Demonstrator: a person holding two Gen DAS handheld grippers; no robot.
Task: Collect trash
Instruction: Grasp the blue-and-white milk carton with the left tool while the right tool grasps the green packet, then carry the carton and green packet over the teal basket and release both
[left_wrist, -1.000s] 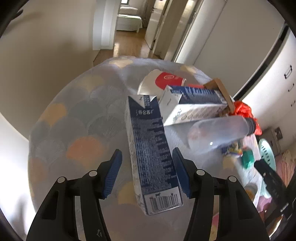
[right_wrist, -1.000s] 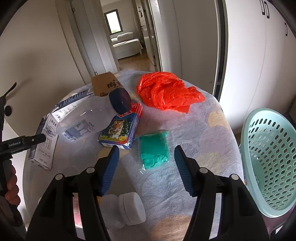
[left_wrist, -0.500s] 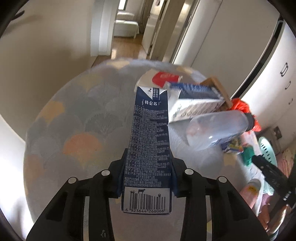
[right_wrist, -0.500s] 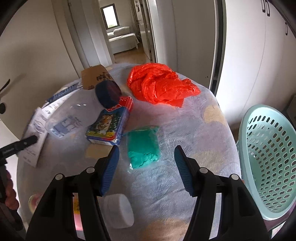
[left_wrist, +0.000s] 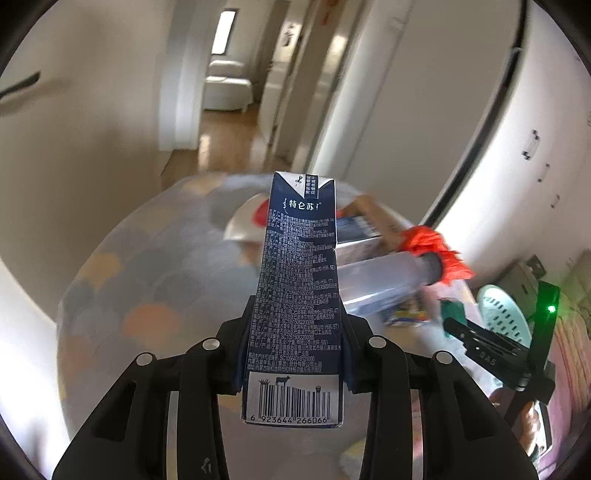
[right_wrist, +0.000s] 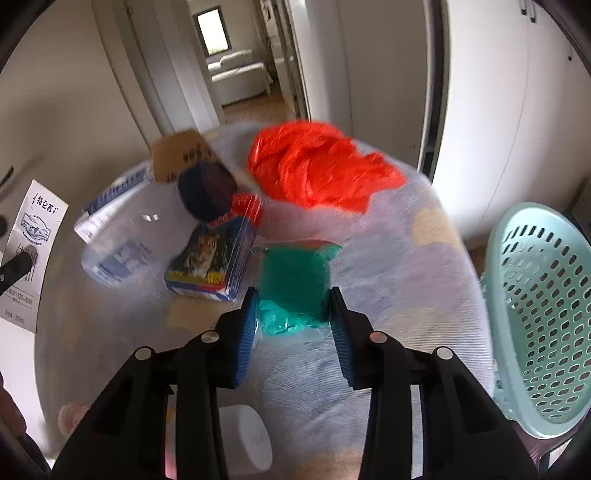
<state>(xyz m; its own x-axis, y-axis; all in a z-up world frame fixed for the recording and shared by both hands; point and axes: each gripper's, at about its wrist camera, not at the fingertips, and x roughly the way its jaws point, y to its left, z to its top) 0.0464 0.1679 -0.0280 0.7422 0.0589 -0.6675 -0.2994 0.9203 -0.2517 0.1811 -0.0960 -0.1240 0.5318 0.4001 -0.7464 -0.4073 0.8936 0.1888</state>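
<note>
My left gripper (left_wrist: 297, 314) is shut on a dark blue milk carton (left_wrist: 295, 258) and holds it up off the round table (left_wrist: 129, 295), barcode end toward the camera. The same carton (right_wrist: 33, 236) shows at the left edge of the right wrist view. My right gripper (right_wrist: 293, 295) straddles a green plastic packet (right_wrist: 293, 269) on the table. Its jaws are closing, and the blue pads (right_wrist: 247, 332) touch the packet's crumpled sides.
A clear bottle (right_wrist: 118, 247) with a dark cap, a tiger-print box (right_wrist: 210, 258), a second carton (right_wrist: 110, 203), a cardboard piece (right_wrist: 177, 155) and an orange-red plastic bag (right_wrist: 317, 166) lie on the table. A mint laundry basket (right_wrist: 543, 295) stands at its right. A white lid (right_wrist: 243, 439) lies near me.
The left jaws closed on the carton and lifted it off the table. The right gripper came down over the green packet and its jaws narrowed onto it.
</note>
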